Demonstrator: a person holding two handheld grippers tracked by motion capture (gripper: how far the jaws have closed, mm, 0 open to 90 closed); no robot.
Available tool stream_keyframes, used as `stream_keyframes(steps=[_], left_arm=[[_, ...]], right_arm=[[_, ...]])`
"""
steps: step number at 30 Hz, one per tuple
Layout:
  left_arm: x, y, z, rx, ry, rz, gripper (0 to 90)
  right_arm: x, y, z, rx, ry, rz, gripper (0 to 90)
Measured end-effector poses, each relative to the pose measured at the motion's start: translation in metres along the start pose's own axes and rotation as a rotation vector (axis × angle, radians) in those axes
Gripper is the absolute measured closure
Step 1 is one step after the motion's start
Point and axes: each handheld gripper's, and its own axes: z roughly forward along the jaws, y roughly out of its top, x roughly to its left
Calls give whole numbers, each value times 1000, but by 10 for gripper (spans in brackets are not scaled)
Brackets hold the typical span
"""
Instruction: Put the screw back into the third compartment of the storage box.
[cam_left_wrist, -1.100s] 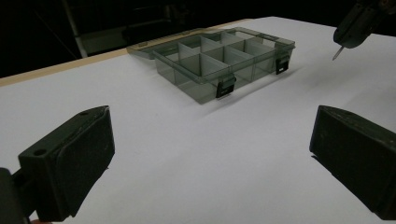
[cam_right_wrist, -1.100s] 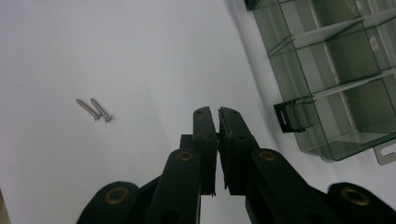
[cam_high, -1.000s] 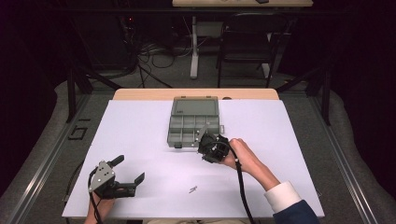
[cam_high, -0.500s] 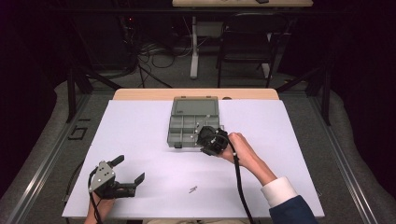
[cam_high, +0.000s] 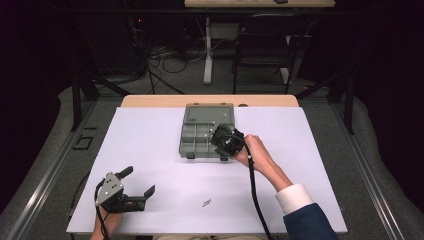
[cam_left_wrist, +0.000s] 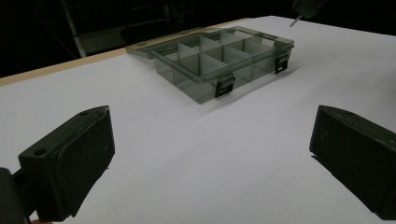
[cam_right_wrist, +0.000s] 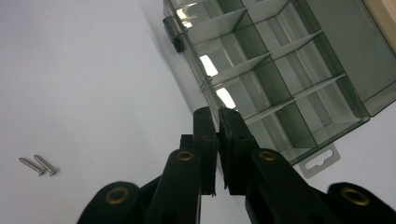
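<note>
An open grey see-through compartment box (cam_high: 200, 136) lies at the table's far middle, its lid (cam_high: 209, 111) folded back. My right gripper (cam_high: 227, 141) hovers over the box's near right corner. In the right gripper view its jaws (cam_right_wrist: 217, 114) are pressed almost together above the compartments (cam_right_wrist: 261, 70). In the left gripper view a small screw (cam_left_wrist: 296, 20) pokes out from that gripper's tip. Two loose screws (cam_high: 206, 202) lie on the white sheet near the front edge, also visible in the right gripper view (cam_right_wrist: 37, 165). My left gripper (cam_high: 137, 183) rests wide open at the front left, nothing between its fingers (cam_left_wrist: 74, 154).
A white sheet (cam_high: 150, 150) covers the table, with a strip of wooden edge (cam_high: 150, 101) at the back. The box's front latches (cam_left_wrist: 225, 85) face the left gripper. Chairs, table legs and cables stand on the dark floor beyond the table.
My right gripper has moved away from the person and slightly left, from in front of the box to over its near right corner. The left gripper has stayed put.
</note>
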Motion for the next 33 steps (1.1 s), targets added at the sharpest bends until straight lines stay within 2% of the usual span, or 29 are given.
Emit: stream_keyframes(steps=[9,21,33], left_arm=[[0,0,1,-2,1,-1,0],[-1,0,1,0,-1,2,0],[-1,0,1,1,-1,0,0]], right_arm=[[-10,4,0,-10,-26,26,862],[-28,12,9,-29,-62,81,862],[-42,11,23,-35,-90,131,862]])
